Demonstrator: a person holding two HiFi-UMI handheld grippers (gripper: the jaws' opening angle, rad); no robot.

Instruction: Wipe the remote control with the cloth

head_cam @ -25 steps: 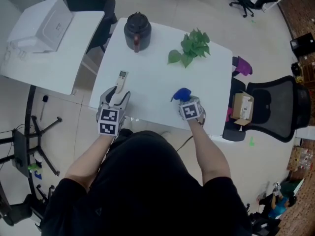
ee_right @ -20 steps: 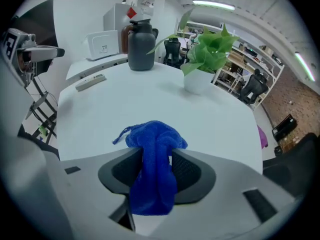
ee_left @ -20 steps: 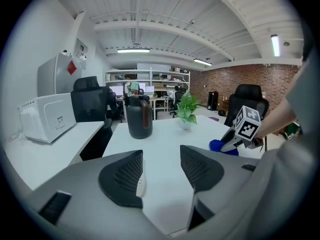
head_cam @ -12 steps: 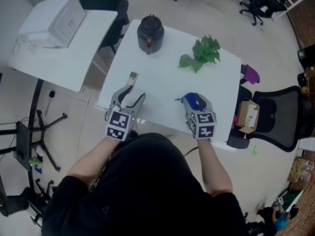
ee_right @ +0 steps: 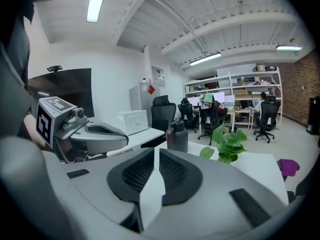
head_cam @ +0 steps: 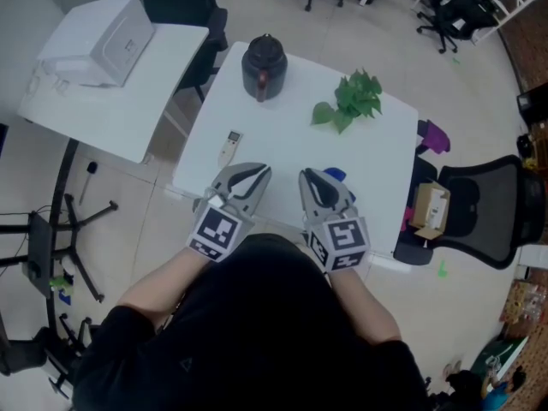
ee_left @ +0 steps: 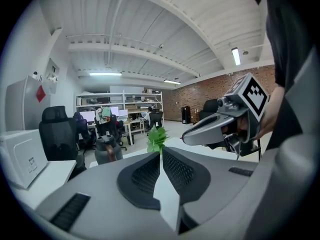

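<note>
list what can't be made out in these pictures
Cloth: head view, mostly hidden behind the right gripper, whose fingers have just closed on nothing; only a blue edge shows.
Remote: head view, too small to see buttons or dirt; in neither gripper view.
Box on the chair: head view, too small to identify.

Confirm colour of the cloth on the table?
Blue. The cloth shows best in the head view, though only part of it is visible there.

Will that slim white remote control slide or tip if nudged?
Likely slides: the slim white remote control lies flat on the smooth white table, so tipping seems unlikely. It sits near the table's edge; a hard push might send it off.
</note>
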